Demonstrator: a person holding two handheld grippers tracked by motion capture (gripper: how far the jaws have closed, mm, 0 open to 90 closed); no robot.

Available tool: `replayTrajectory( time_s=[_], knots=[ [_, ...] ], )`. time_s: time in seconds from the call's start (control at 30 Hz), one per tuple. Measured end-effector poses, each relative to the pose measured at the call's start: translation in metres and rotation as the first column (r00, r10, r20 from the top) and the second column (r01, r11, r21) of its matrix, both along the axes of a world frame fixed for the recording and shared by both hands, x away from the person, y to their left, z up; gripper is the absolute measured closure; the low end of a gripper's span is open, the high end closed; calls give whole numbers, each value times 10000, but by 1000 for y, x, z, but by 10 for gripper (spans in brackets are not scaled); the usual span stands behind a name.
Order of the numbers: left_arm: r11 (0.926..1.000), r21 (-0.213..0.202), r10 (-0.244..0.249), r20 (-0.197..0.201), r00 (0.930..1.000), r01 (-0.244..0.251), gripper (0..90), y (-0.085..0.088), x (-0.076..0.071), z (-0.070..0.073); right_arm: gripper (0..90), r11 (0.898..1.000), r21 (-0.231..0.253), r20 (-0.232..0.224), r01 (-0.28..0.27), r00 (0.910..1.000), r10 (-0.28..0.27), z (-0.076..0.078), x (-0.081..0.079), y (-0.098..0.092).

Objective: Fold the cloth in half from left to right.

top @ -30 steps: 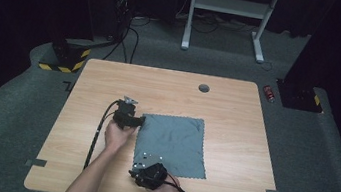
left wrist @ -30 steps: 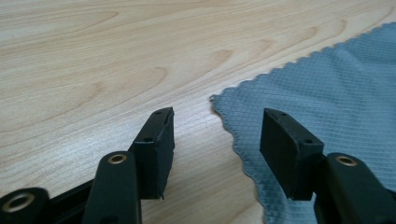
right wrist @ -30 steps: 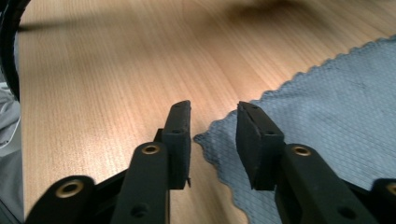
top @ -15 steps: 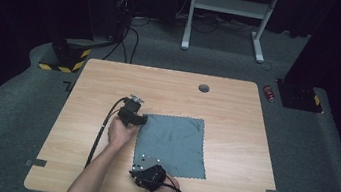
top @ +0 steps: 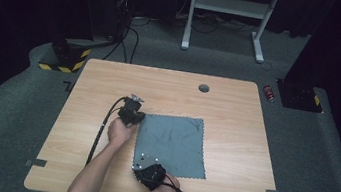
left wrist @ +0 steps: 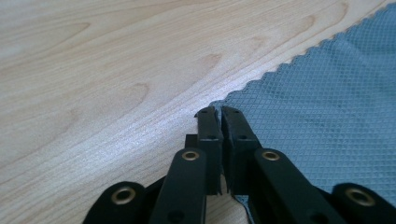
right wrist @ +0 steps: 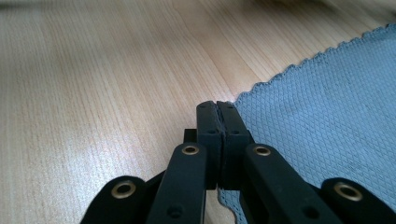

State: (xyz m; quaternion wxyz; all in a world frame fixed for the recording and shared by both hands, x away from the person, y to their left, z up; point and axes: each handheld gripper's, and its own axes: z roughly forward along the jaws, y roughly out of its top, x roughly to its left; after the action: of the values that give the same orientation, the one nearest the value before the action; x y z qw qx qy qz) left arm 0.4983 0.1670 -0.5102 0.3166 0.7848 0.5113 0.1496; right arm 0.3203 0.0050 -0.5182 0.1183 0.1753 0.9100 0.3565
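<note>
A grey-blue cloth (top: 172, 144) lies spread flat a little below the middle of the high view, on the light wooden counter (top: 110, 82). The left tool (top: 136, 117) sits at the cloth's upper left corner, held by a hand (top: 119, 132) whose forearm runs down to the bottom edge of the frame. The right tool (top: 140, 171) sits at the cloth's lower left corner, near the bottom of the frame.

In the left gripper view, the left tool (left wrist: 219, 112) has just been closing, and its jaws now pinch the zigzag-cut corner of the cloth (left wrist: 327, 102), which spreads over the right half of that picture while bare wood fills the left.

In the right gripper view, the right tool (right wrist: 217, 106) has likewise just been closing; its jaws meet on the corner of the cloth (right wrist: 327, 112), with the fabric's edge passing under them at the lower middle of the frame.

A small dark round hole (top: 204, 88) marks the counter near its far edge.
</note>
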Motion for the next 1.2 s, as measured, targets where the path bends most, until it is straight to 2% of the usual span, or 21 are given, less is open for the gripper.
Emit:
replayTrajectory(
  time_s=[0.17, 0.43, 0.7, 0.87, 0.97, 1.03, 1.1, 1.2],
  knots=[
    [10000, 69, -68, -18, 10000, 68, 897, 3, 0, 1, 893, 9999, 92, -78, -100, 9999, 100, 4, 1, 1],
    [9996, -269, -63, 184, 9998, 68, 898, 12, -3, 13, 896, 9991, 354, 113, -212, 9997, 208, 19, -1, 1],
    [9987, -475, 210, 308, 9993, -195, 897, 30, -7, 24, 899, 9976, 587, 182, -370, 9992, 360, 30, -2, 9],
    [9985, -418, 383, 430, 9983, -365, 898, 41, -12, 34, 899, 9955, 768, 239, -551, 9983, 534, 40, -4, 18],
    [9990, -233, 403, 392, 9984, -394, 898, 49, -14, 42, 899, 9933, 911, 314, -706, 9972, 680, 47, -5, 23],
    [9992, -165, 371, 555, 9978, -362, 898, 52, -17, 51, 899, 9919, 1011, 325, -773, 9967, 743, 51, -5, 25],
    [9990, -305, 351, 796, 9962, -328, 898, 54, -20, 60, 899, 9901, 1105, 403, -869, 9957, 829, 56, -7, 27],
    [9997, -158, 220, 858, 9961, -207, 898, 53, -21, 68, 899, 9855, 1413, 373, -941, 9953, 897, 62, -8, 27]
  ],
)
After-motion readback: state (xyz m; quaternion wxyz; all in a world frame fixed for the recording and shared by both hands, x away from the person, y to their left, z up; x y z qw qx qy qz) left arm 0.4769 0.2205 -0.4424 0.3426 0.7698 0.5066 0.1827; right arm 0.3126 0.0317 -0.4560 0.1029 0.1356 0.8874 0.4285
